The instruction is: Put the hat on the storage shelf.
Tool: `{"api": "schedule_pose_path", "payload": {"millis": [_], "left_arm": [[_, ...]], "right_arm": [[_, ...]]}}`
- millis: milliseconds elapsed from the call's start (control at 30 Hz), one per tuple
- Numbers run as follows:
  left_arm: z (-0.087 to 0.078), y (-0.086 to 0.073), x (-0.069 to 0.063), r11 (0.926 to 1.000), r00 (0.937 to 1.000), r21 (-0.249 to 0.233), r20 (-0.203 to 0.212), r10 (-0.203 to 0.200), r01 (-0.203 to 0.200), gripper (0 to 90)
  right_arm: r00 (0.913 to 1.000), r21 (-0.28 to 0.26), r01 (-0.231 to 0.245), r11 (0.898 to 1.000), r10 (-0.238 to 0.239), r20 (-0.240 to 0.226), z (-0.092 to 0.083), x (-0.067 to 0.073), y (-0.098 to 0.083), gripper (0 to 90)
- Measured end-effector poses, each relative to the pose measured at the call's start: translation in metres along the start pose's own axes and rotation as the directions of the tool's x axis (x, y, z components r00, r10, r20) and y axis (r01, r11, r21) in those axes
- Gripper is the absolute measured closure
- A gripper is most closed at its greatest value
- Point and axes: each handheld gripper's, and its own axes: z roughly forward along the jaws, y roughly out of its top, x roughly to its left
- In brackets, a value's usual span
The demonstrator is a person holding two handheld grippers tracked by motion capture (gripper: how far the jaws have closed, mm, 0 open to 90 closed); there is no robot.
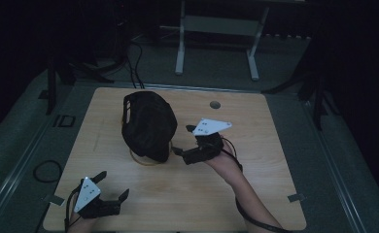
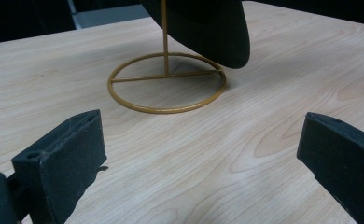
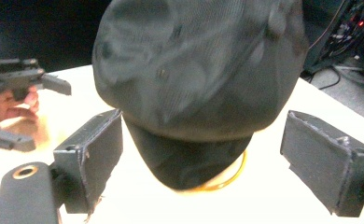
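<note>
Your right gripper (image 1: pixel 181 141), jaws apart, sits just beside the brim of the black mesh cap (image 1: pixel 147 124), which hangs on a gold wire stand with a ring base (image 2: pixel 167 83) near the wooden table's (image 1: pixel 255 184) middle. Your left gripper (image 1: pixel 113 186), jaws also apart, rests by the near-left corner.

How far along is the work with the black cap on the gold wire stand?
Done: the black mesh cap sits on the gold wire stand. In hand: the right hand-held gripper, jaws open, faces the cap's brim without gripping. Left: closing on the cap; the left hand-held gripper waits open near the table's front edge.
</note>
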Motion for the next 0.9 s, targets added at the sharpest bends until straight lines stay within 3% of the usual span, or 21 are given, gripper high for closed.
{"api": "schedule_pose_path", "payload": {"millis": [233,367,500,600,900], "left_arm": [[0.001,0.0,0.0,1.0,1.0,0.003,0.005,0.001,-0.001,1.5],[0.001,0.0,0.0,1.0,1.0,0.005,0.005,0.003,-0.003,1.5],[0.001,0.0,-0.001,1.0,1.0,0.005,0.005,0.002,-0.002,1.5],[0.001,0.0,-0.001,1.0,1.0,0.004,0.008,0.0,0.0,1.5],[0.003,-0.001,-0.003,0.9999,0.9997,0.01,0.023,0.003,-0.003,1.5]], "right_arm": [[0.9999,0.018,0.002,1.0,-0.002,0.011,-0.005,0.003,-0.033,13.1],[1.0,0.029,-0.008,1.0,0.008,-0.006,-0.006,0.004,-0.048,13.1],[0.9993,0.038,-0.017,0.999,0.018,-0.034,-0.011,0.004,-0.074,12.6],[0.9994,0.052,-0.014,0.999,0.016,-0.031,-0.015,0.003,-0.087,12.6],[0.9972,0.079,-0.062,0.995,0.065,-0.036,-0.022,0.006,-0.125,12.6]]}}
